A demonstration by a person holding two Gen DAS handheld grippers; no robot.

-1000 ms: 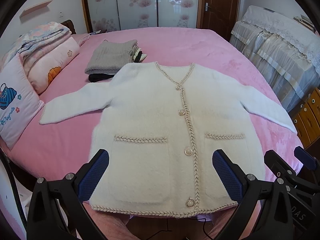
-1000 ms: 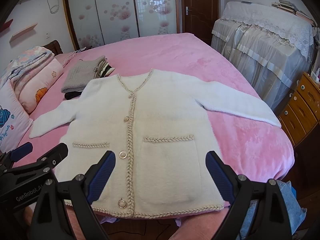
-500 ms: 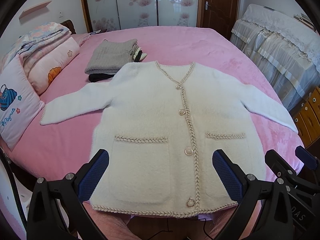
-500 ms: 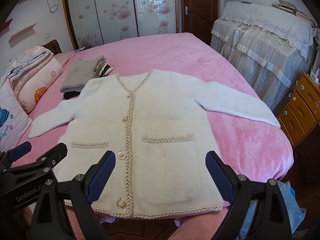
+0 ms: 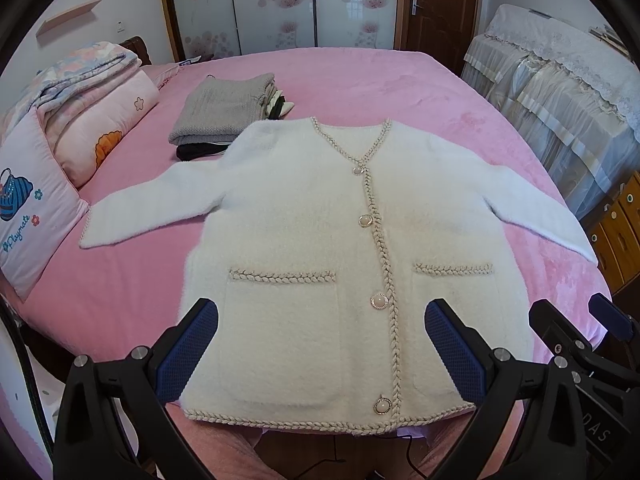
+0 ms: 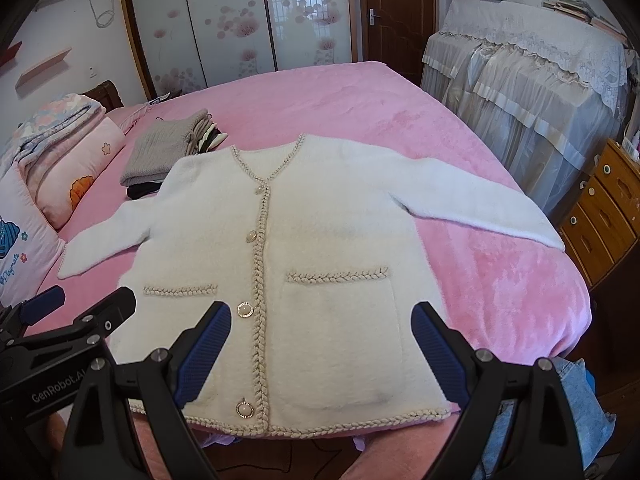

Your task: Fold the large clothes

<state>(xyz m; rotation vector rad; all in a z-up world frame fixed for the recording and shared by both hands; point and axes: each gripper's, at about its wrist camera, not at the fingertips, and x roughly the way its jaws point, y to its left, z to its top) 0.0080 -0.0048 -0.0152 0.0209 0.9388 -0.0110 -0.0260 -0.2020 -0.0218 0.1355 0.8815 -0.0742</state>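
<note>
Cardigan (image 5: 320, 240) flat on pink bed (image 5: 400, 80), hem corners behind open tongs (image 5: 320, 344).

A fluffy cream cardigan (image 5: 304, 248) lies flat and face up on a pink bed, buttoned shut, both sleeves spread outward, with braided beige trim, two front pockets and pearl buttons.

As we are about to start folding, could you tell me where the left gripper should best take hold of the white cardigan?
Probably the left sleeve's cuff, approached from the outer side: the cardigan lies flat, buttoned, sleeves spread, and that cuff edge is free on the bed.
</note>
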